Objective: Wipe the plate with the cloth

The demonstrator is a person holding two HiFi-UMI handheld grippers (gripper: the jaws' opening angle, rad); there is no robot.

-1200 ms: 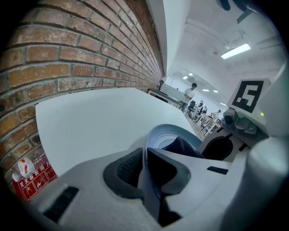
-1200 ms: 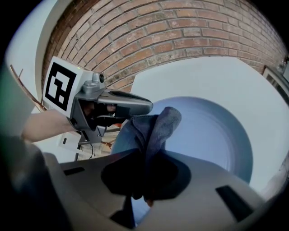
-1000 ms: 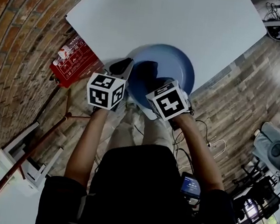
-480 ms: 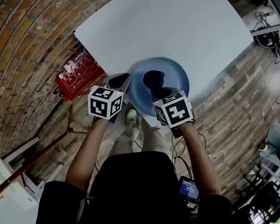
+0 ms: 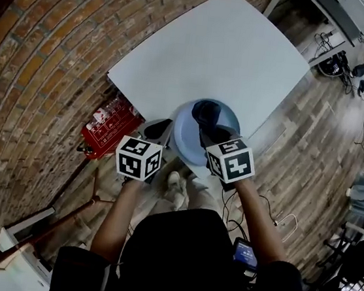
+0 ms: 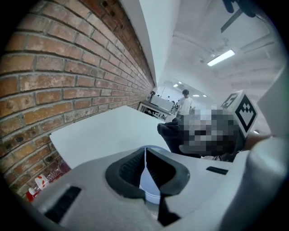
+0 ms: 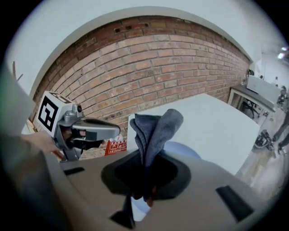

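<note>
A pale blue plate [image 5: 182, 140] lies at the near edge of the white table [image 5: 206, 52]. My left gripper [image 5: 166, 128] sits at the plate's left rim, and in the left gripper view its jaws [image 6: 145, 158] are shut on the thin edge of the plate [image 6: 150, 189]. My right gripper [image 5: 208, 137] reaches over the plate from the near right, shut on a dark blue-grey cloth [image 5: 205, 113] over the plate's far half. In the right gripper view the cloth [image 7: 156, 128] stands bunched up out of the jaws, with the plate [image 7: 183, 150] behind it.
A red pack of bottles [image 5: 108, 129] stands on the floor to the left of the table, against the brick wall [image 5: 41, 58]. The plate overhangs the table's near corner, above my legs. Cables [image 5: 278, 219] lie on the wooden floor at the right.
The head view has drawn back, so the table and plate look smaller. The cloth has shifted from the plate's middle toward its far side. The left gripper stays at the left rim.
</note>
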